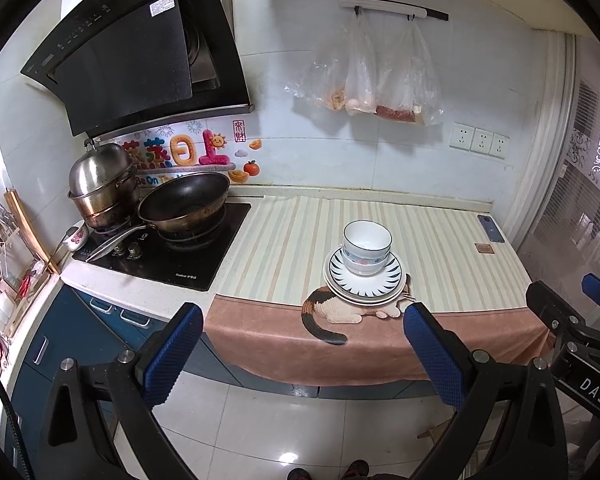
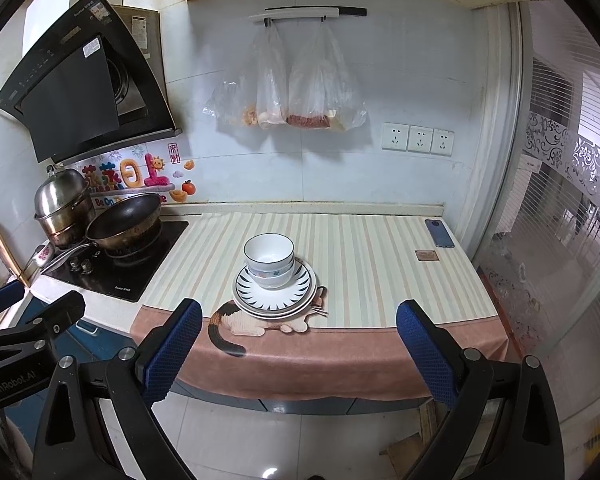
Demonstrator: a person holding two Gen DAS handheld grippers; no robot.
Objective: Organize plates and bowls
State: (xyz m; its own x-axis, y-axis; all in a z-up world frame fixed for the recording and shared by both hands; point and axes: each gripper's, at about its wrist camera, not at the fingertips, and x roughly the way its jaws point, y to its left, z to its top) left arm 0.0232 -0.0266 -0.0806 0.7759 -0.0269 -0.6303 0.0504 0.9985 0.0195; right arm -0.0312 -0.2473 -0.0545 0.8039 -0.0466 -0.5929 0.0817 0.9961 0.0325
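White bowls (image 1: 366, 245) are nested in a stack on stacked plates (image 1: 392, 285) with a dark ray pattern, near the front of the striped cloth. The same bowls (image 2: 269, 254) and plates (image 2: 300, 294) show in the right wrist view. My left gripper (image 1: 300, 344) is open and empty, held back over the floor in front of the counter. My right gripper (image 2: 298, 342) is also open and empty, likewise short of the counter edge. The right gripper shows at the right of the left wrist view (image 1: 596, 300).
A striped cloth with a cat picture (image 1: 340, 312) covers the counter (image 1: 440, 240). A wok (image 1: 184, 204) and a steel pot (image 1: 100, 184) sit on the stove at left. A phone (image 1: 490, 229) and a small brown card (image 1: 484, 249) lie at right. Plastic bags (image 1: 380, 80) hang on the wall.
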